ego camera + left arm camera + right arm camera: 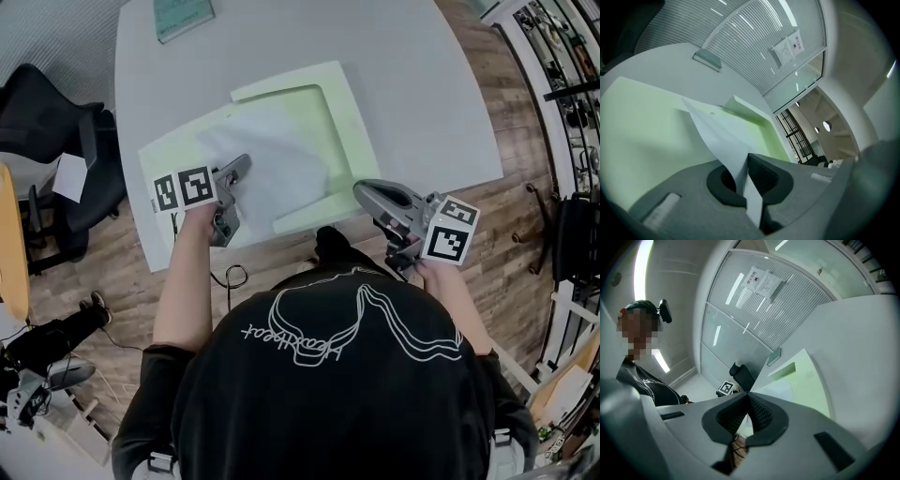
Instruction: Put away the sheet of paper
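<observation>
Head view: steep look down past a black T-shirt (347, 394) onto a pale grey table (403, 75), with a gripper in each of the person's hands.
Sheet of paper (277, 173): white, over the middle of an open pale green folder (347, 112); bowed up rather than flat, near edge caught in the left gripper (242, 165).
Folder: spread open near the table's front edge, far flap lapping over the base, paler inner panel under the sheet.
Left gripper: jaws clamped on the sheet. In the left gripper view, paper pinched between the black ribbed pads, a strip of it running back toward the camera and the rest rising away over the green folder.
Right gripper (362, 191): jaws together at the tips, nothing between them. Tip over the folder's near right edge, apart from the sheet; contact with the folder not clear.
Notebook (183, 17): teal cover, at the table's far edge, well apart from the folder.
Office chair (56, 131): black, on the wood floor (520, 202) left of the table.
Right gripper view: glass partition wall (740, 310) beyond the table, the person at the left.
</observation>
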`<state>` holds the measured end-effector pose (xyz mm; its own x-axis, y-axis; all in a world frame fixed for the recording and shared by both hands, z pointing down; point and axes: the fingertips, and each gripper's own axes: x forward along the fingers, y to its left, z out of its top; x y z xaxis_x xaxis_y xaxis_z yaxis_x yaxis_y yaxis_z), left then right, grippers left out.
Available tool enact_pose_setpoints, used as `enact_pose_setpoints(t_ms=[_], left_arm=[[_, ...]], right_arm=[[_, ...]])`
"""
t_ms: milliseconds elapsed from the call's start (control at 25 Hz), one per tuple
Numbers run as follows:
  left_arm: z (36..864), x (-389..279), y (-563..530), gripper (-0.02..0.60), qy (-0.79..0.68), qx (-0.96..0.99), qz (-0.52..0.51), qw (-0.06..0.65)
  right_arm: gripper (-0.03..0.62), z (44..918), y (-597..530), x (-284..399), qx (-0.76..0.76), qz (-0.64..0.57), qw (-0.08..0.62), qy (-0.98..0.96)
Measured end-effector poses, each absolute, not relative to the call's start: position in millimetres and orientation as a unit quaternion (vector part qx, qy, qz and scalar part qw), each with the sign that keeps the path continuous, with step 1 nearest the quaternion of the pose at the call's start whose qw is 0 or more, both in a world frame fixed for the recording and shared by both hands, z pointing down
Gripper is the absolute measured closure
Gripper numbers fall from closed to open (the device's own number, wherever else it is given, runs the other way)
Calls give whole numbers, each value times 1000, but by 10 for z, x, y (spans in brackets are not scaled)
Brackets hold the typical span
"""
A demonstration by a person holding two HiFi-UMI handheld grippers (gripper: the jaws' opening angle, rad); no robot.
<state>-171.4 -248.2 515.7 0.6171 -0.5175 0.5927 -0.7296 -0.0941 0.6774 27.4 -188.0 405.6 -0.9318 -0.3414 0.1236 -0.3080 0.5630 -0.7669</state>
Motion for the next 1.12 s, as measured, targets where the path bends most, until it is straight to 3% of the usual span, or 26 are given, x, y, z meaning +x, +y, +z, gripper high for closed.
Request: enact_pose_setpoints(t_ms=[1120], left_arm=[[5332,-1177,-2720,569,-380,734,90,556]], right_arm=[[585,4225,-1957,415,-203,-446,26,871]])
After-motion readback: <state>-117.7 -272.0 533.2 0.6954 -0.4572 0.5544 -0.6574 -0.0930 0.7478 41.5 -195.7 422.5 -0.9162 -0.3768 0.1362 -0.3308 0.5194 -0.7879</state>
